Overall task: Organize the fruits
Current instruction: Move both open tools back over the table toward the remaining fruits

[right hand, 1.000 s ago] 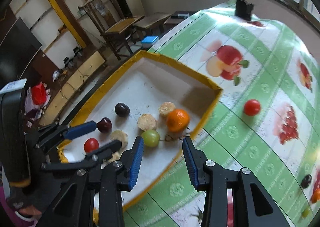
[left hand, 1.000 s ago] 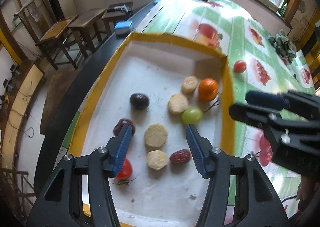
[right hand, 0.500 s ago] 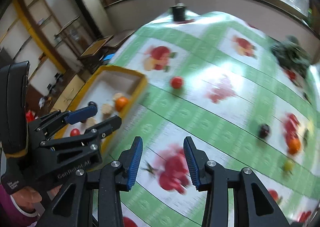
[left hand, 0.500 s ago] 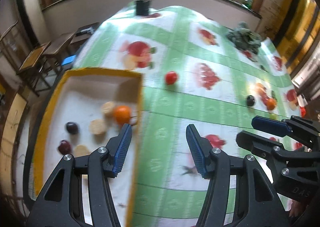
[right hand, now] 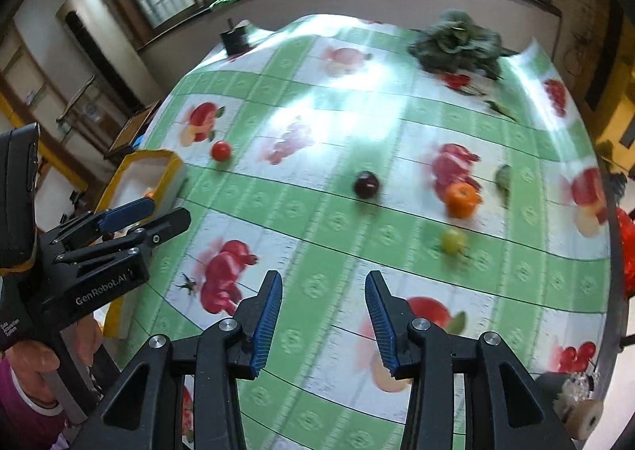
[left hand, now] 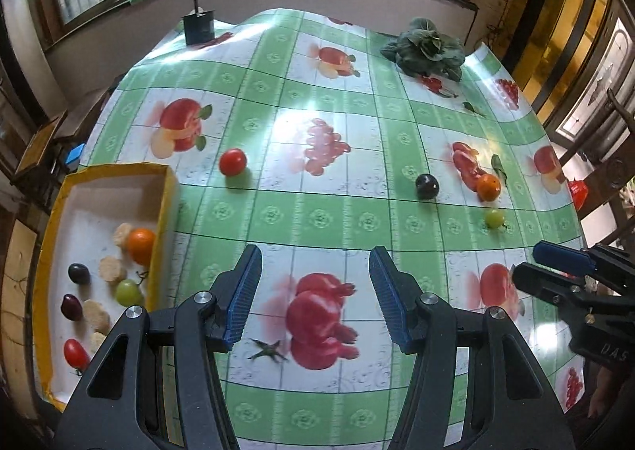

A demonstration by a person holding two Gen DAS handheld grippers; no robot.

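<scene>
My left gripper (left hand: 315,293) hangs open and empty over the fruit-print tablecloth, right of the yellow-rimmed tray (left hand: 166,188). The tray holds an orange (left hand: 141,245), a green grape (left hand: 127,292), dark plums, a red tomato (left hand: 76,354) and several pale slices. Loose on the cloth lie a red tomato (left hand: 233,161), a dark plum (left hand: 427,185), an orange (left hand: 488,187) and a green grape (left hand: 494,218). My right gripper (right hand: 323,325) is open and empty too, short of the plum (right hand: 366,184), orange (right hand: 460,199) and grape (right hand: 452,240).
A leafy green vegetable (left hand: 424,47) lies at the table's far right. A small dark box (left hand: 197,26) stands at the far edge. A loose green stem (left hand: 268,350) lies on the cloth near my left gripper. Chairs and benches stand left of the table.
Both grippers swung right, away from above the tray and out over the tablecloth. The loose fruits on the right have come into view. Neither gripper took hold of anything.
</scene>
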